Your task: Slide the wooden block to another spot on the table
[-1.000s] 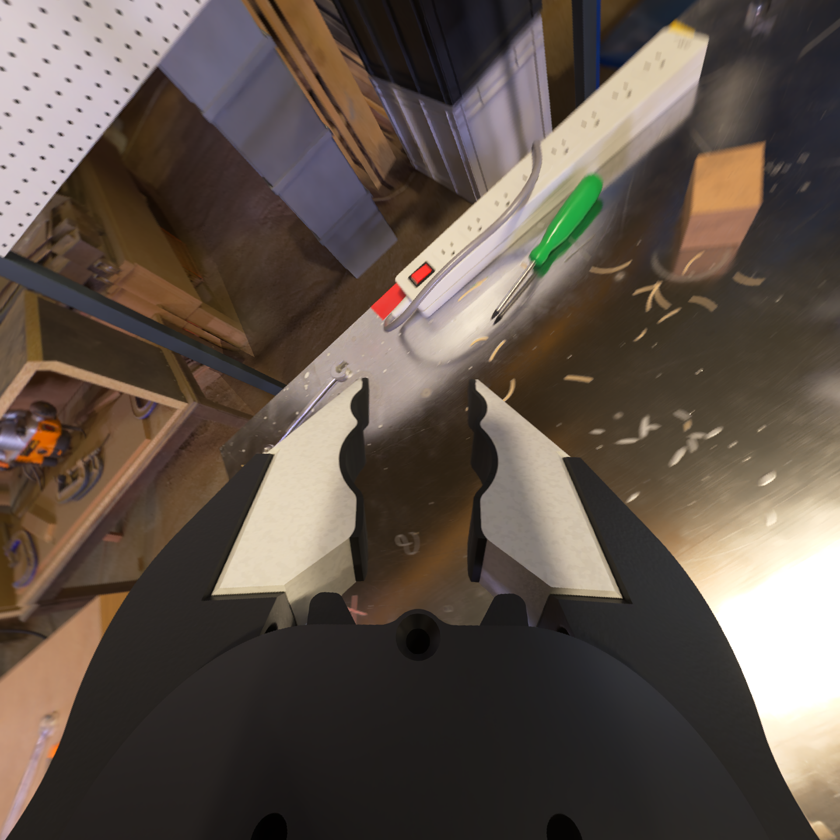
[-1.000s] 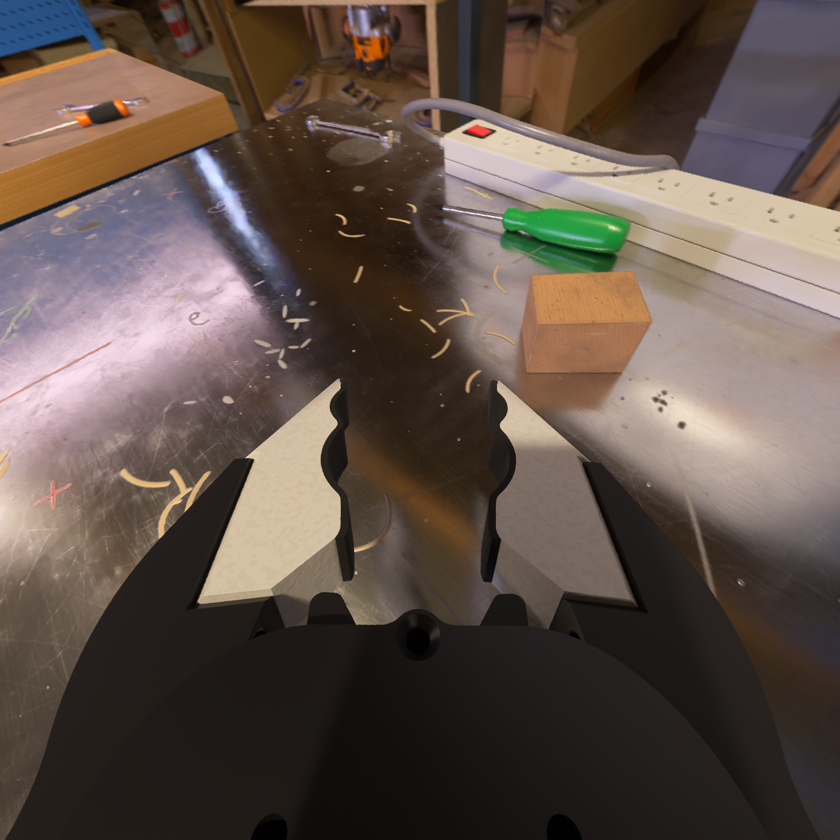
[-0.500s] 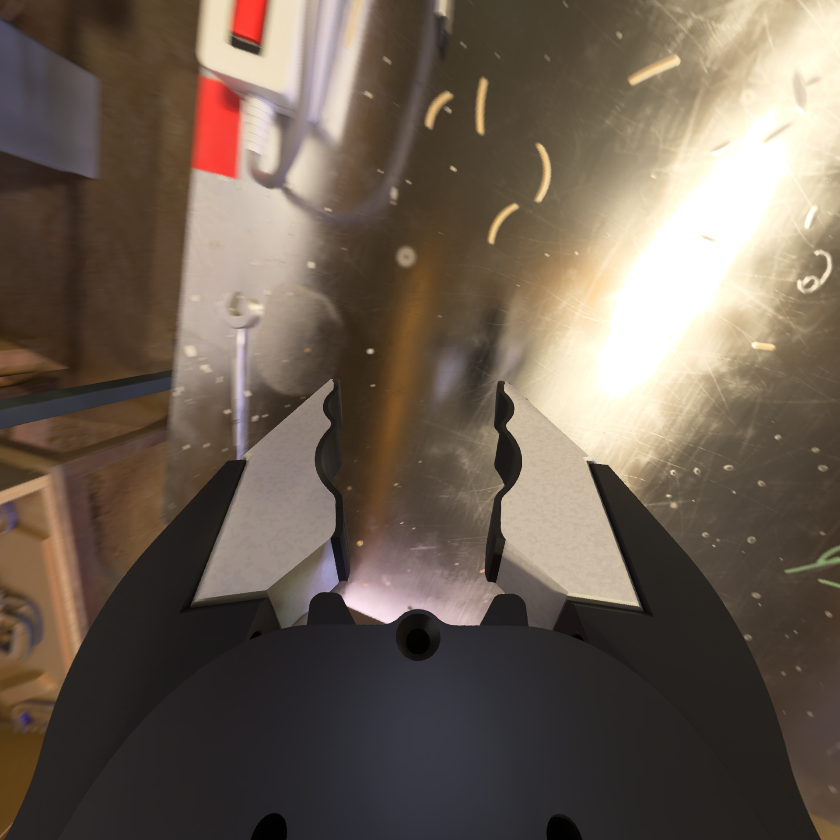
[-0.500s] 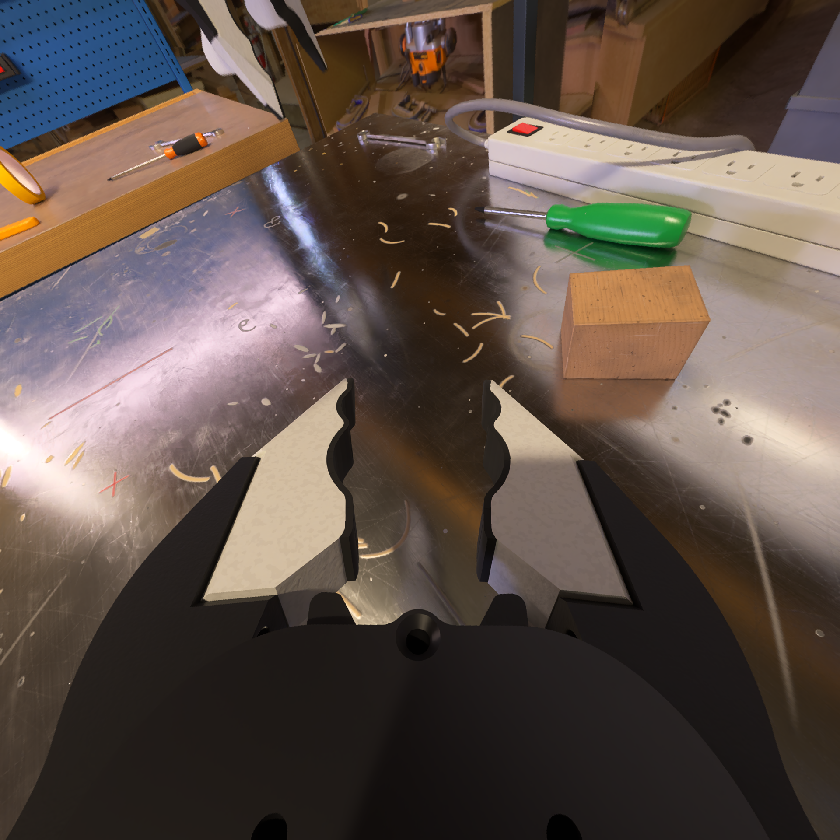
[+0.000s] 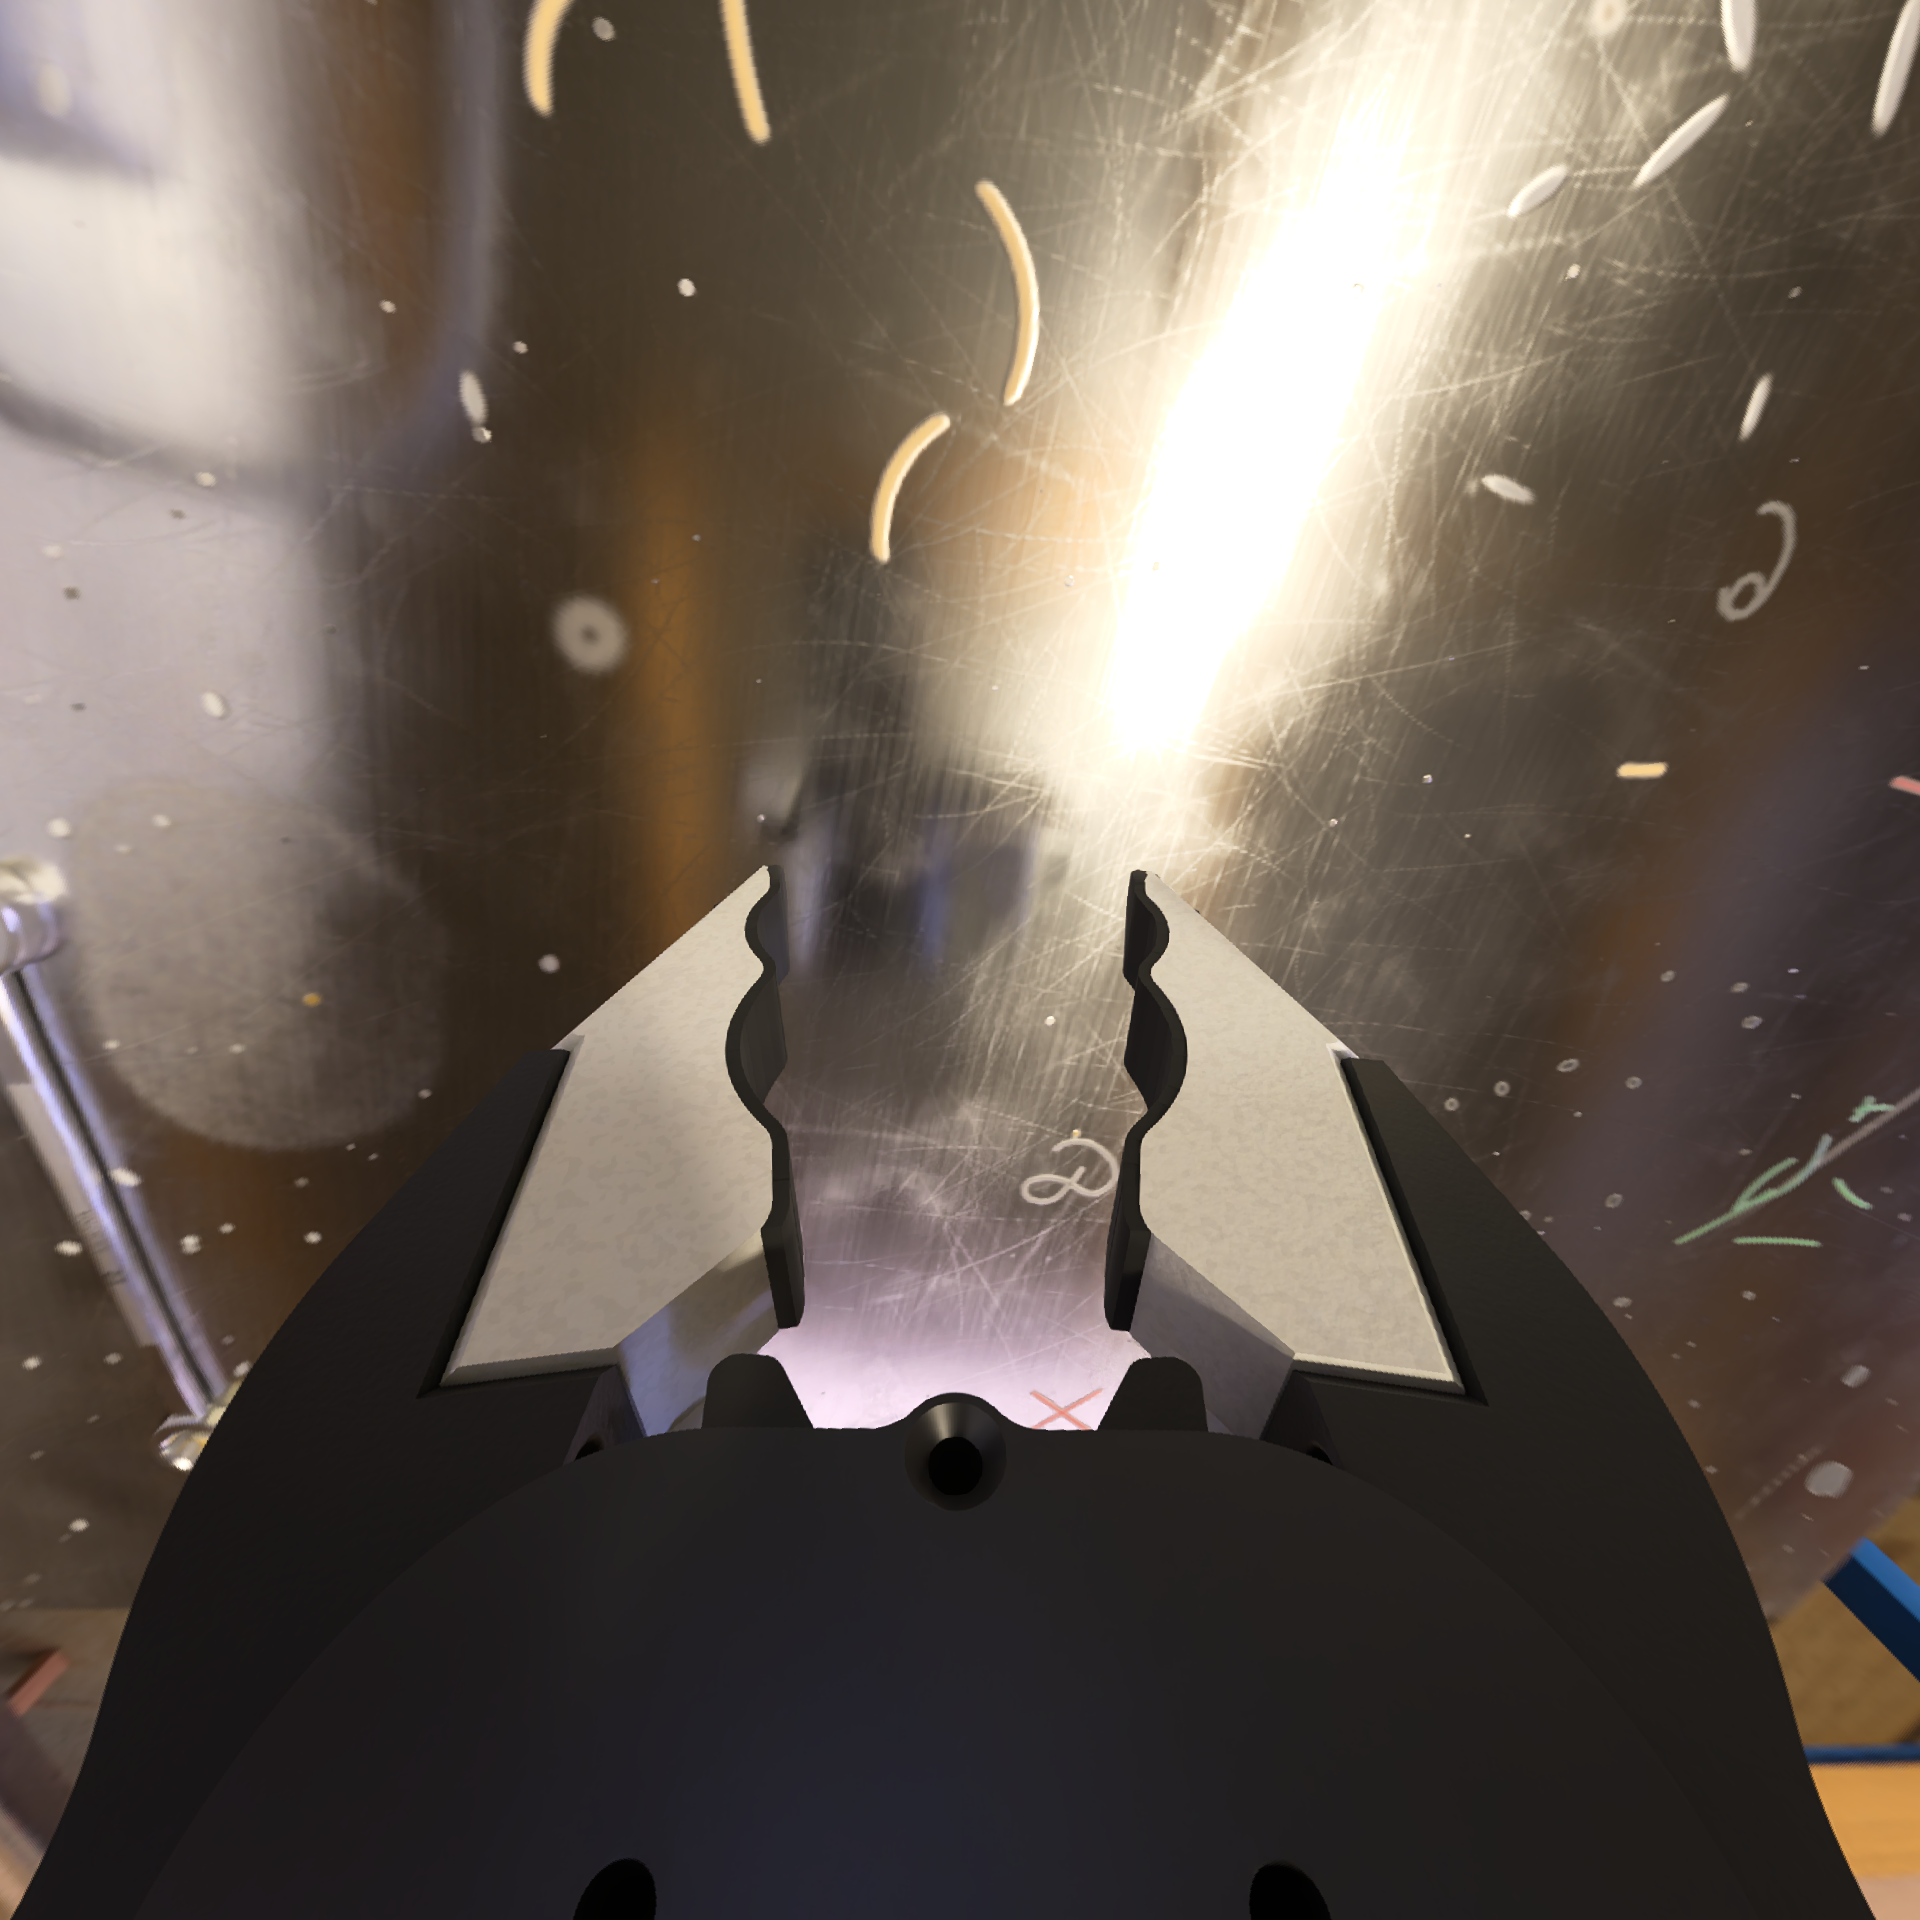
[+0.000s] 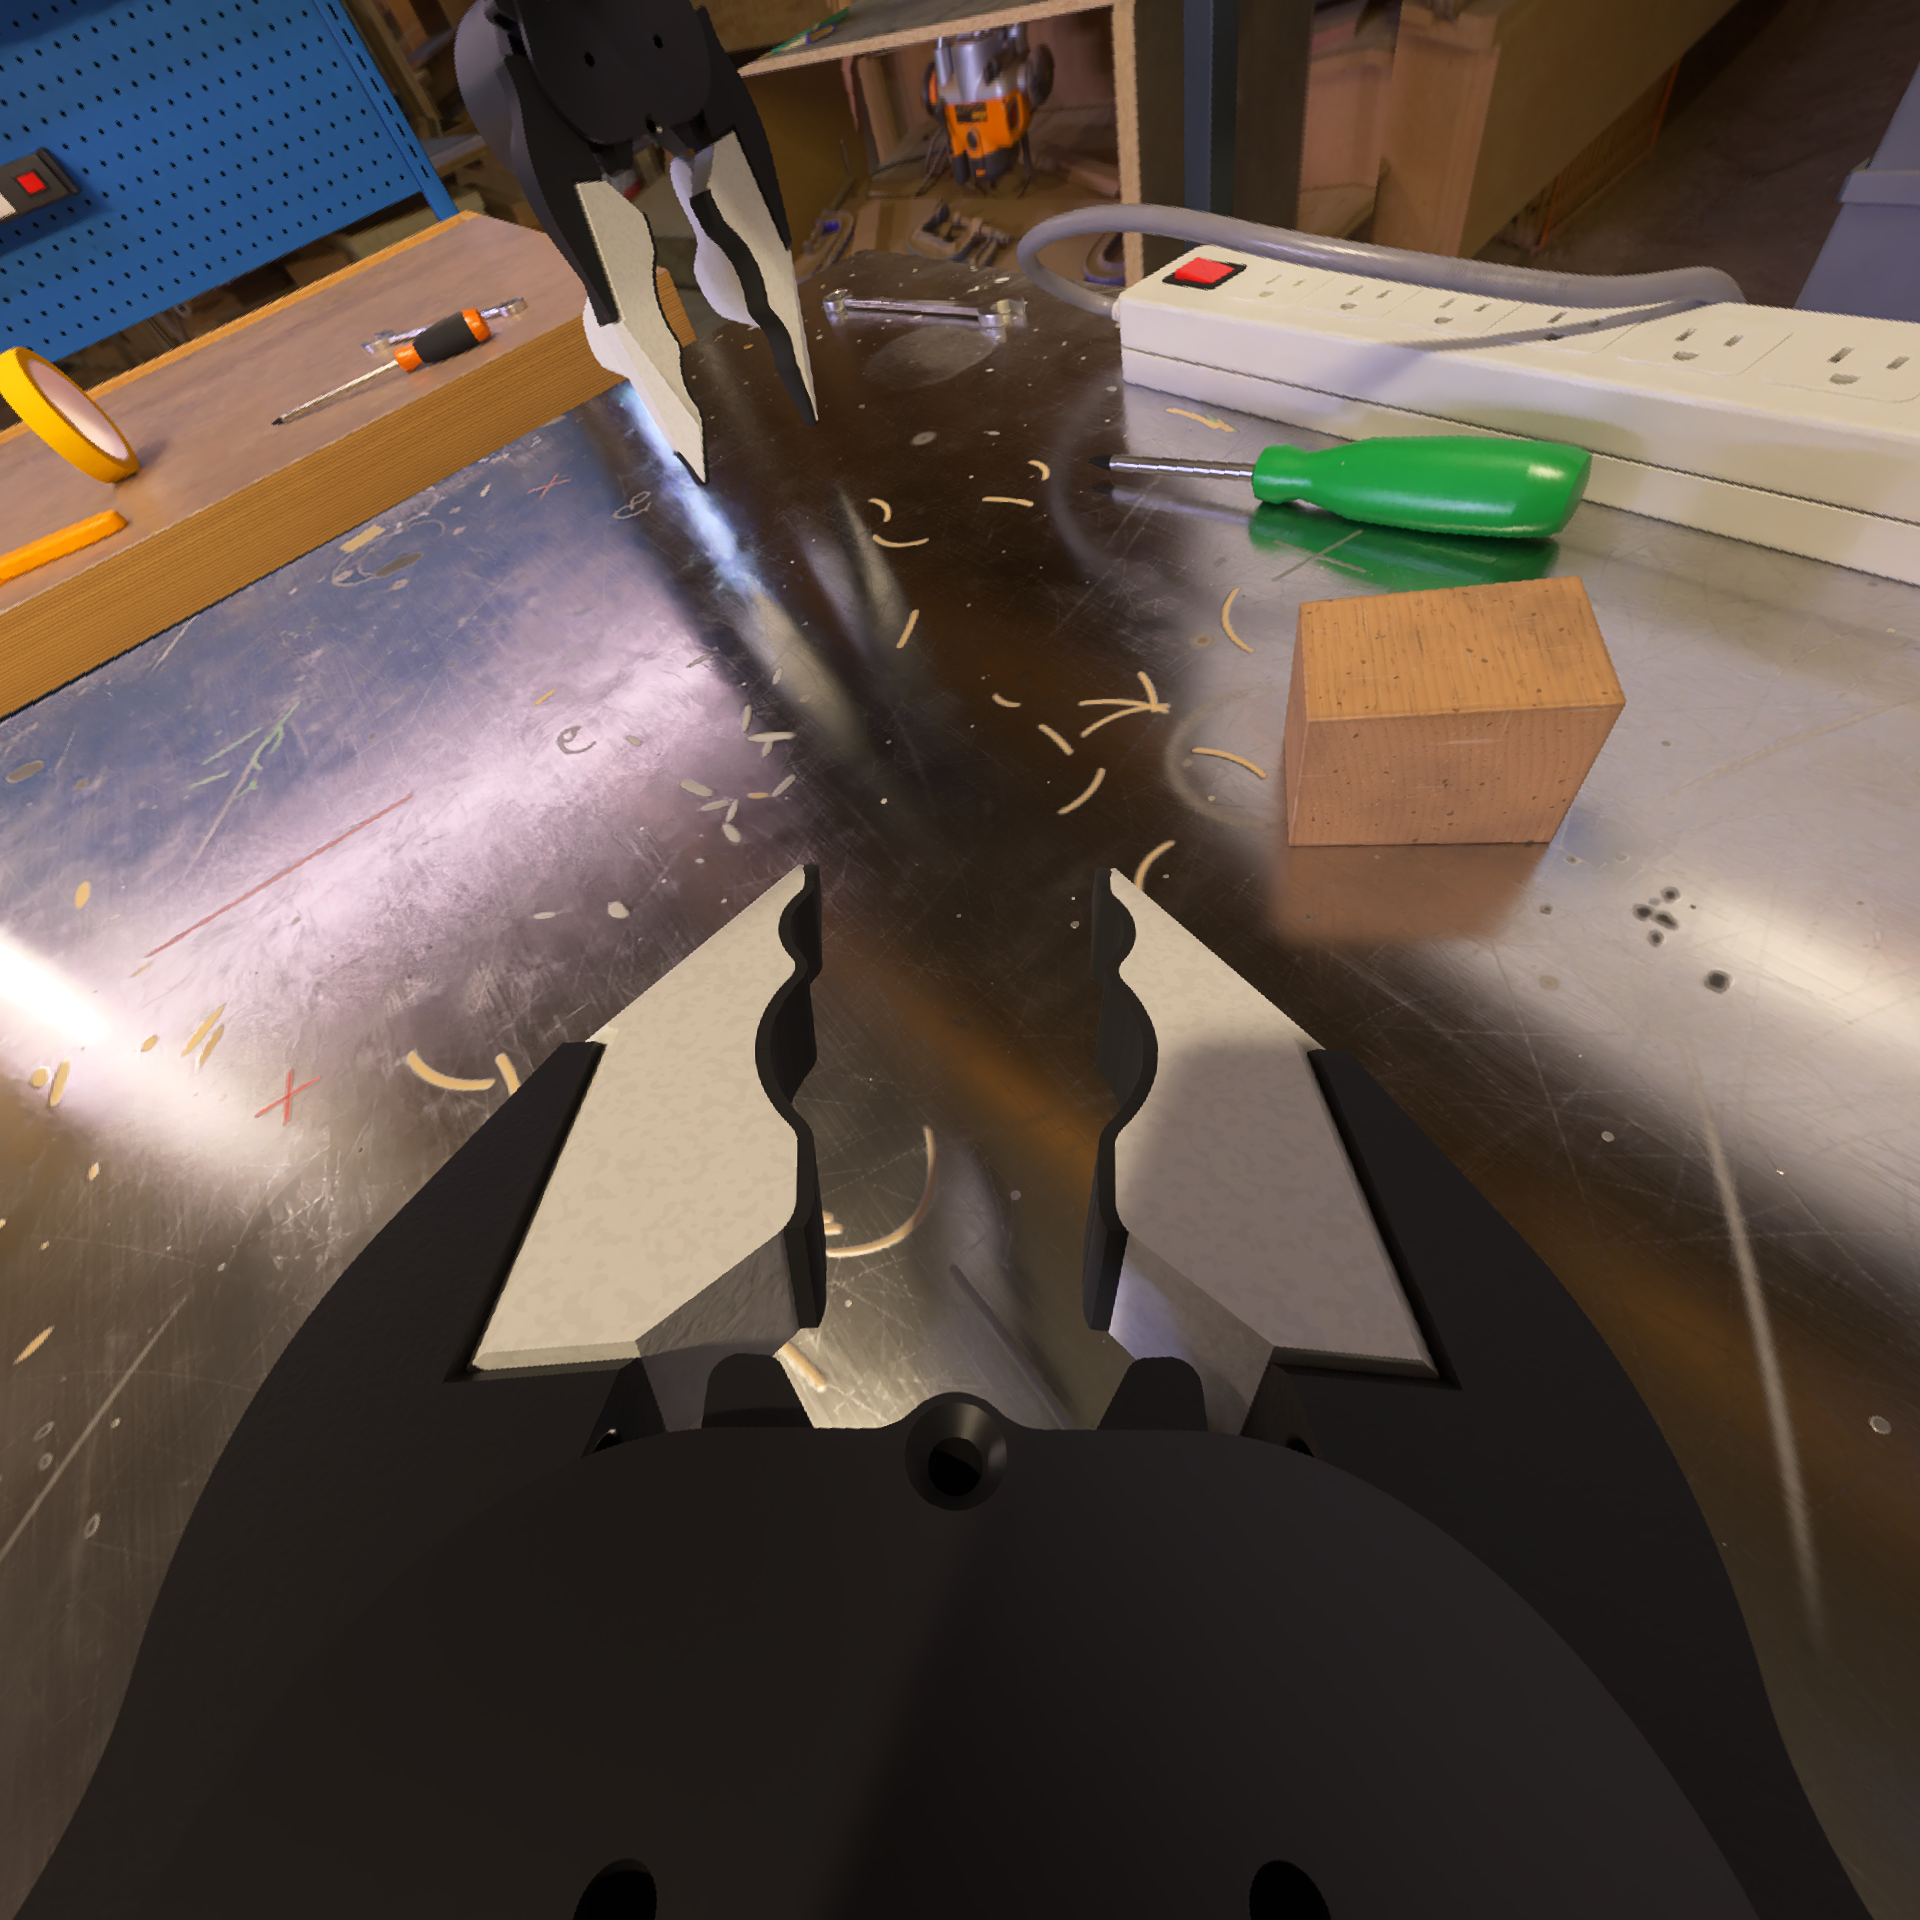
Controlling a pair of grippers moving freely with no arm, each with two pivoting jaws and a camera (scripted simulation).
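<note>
The wooden block (image 6: 1444, 707) stands on the scratched metal table (image 6: 520, 852), ahead and to the right of my right gripper (image 6: 956, 883). That gripper is open and empty, low over the table, well short of the block. My left gripper (image 5: 951, 883) is open and empty and points steeply down at the table; the block is out of its view. The left gripper also shows in the right wrist view (image 6: 753, 447), hovering above the table's far left part, apart from the block.
A green screwdriver (image 6: 1413, 483) and a white power strip (image 6: 1558, 353) lie behind the block. A wrench (image 6: 925, 309) lies at the far edge; it also shows in the left wrist view (image 5: 94, 1164). A wooden board (image 6: 260, 457) with tape and a screwdriver lies left. Wood shavings litter the table.
My left gripper has swung down toward the table and come into the right wrist view. My right gripper drew back a little and turned left. The block has not moved.
</note>
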